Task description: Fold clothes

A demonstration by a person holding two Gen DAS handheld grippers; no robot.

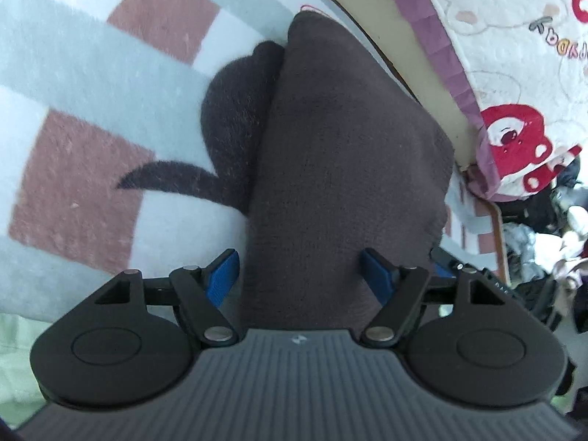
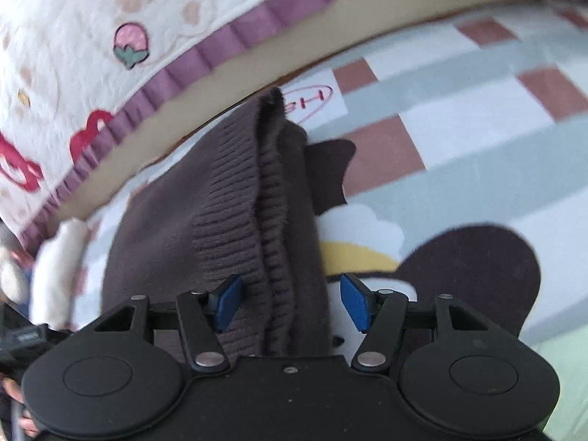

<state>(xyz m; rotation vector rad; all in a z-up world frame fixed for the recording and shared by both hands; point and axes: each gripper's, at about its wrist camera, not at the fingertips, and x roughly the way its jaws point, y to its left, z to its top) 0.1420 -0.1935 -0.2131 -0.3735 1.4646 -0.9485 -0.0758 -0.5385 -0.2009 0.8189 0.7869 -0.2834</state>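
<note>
A dark brown knit garment [image 1: 341, 154] lies folded into a long strip on a checked blanket [image 1: 73, 73]. My left gripper [image 1: 299, 279] is open, its blue pads on either side of the strip's near end. In the right wrist view the garment's ribbed hem [image 2: 250, 202] runs away from me in stacked layers. My right gripper [image 2: 292, 303] is open, with the ribbed edge lying between its blue pads [image 2: 354, 303]. Whether either gripper's pads touch the cloth is unclear.
A white quilt with red cartoon prints and a purple frill [image 1: 514, 55] lies beyond the garment over a beige mattress edge [image 2: 220, 84]. The blanket [image 2: 459, 128] carries a dark cartoon figure [image 2: 474, 275]. A cluttered pile of clothes [image 1: 544, 239] shows at the right.
</note>
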